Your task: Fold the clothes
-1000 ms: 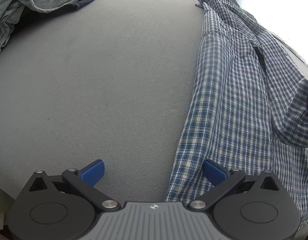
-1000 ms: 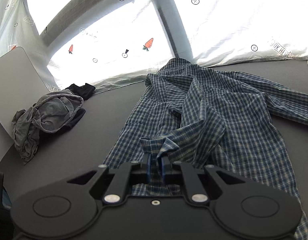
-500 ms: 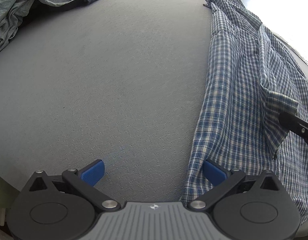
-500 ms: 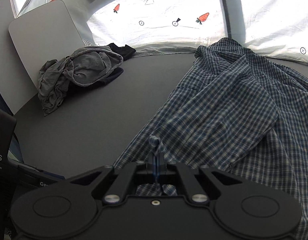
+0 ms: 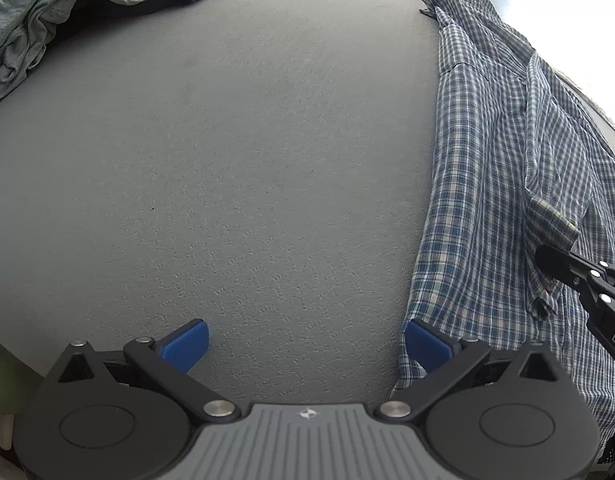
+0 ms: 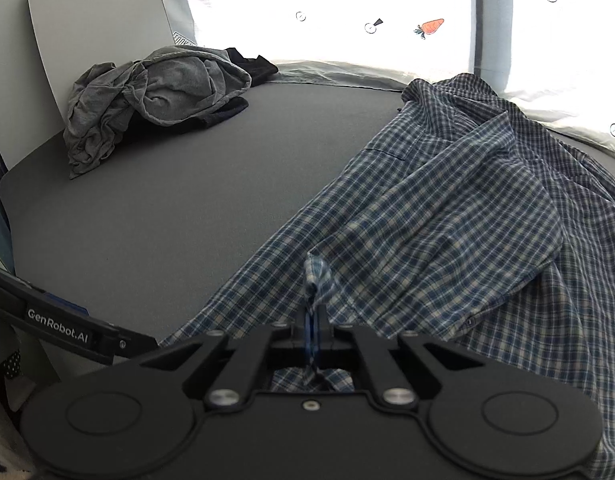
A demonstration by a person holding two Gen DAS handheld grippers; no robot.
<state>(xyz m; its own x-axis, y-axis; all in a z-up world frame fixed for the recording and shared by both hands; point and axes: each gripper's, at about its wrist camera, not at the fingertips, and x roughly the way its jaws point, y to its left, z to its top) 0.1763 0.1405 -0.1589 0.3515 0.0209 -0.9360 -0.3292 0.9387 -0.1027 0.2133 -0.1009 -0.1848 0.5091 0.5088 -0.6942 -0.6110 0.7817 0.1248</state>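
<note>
The plaid shirt [image 6: 447, 208] lies spread and rumpled over the right half of the grey table [image 5: 227, 160], its collar end toward the window and its long straight edge running down toward the near rim. The right gripper [image 6: 310, 320] is clamped shut on a bunched fold of the shirt's fabric, a small tuft of plaid sticking up above its closed fingers. The left gripper [image 5: 305, 340] has its blue pads [image 5: 185, 344] spread wide apart with nothing between them; the right-hand pad sits just beside the shirt's lower edge, the other over bare table.

The step in hand looks like taking hold of the shirt to straighten it before any fold (it is far too creased to fold as it lies). The next move probably calls for the left gripper to shift onto the hem corner beside it and close, so that both can lift and spread the cloth flat.

The left wrist view shows the shirt's edge line against the table and the tip of the right gripper reaching in at the far right, over a turned-back flap. The right wrist view alone shows the pinch itself, plus a heap of grey clothes [image 6: 155, 96] with dark garments beneath at the far left corner and the carrot-print curtain [image 6: 347, 12] behind.
</note>
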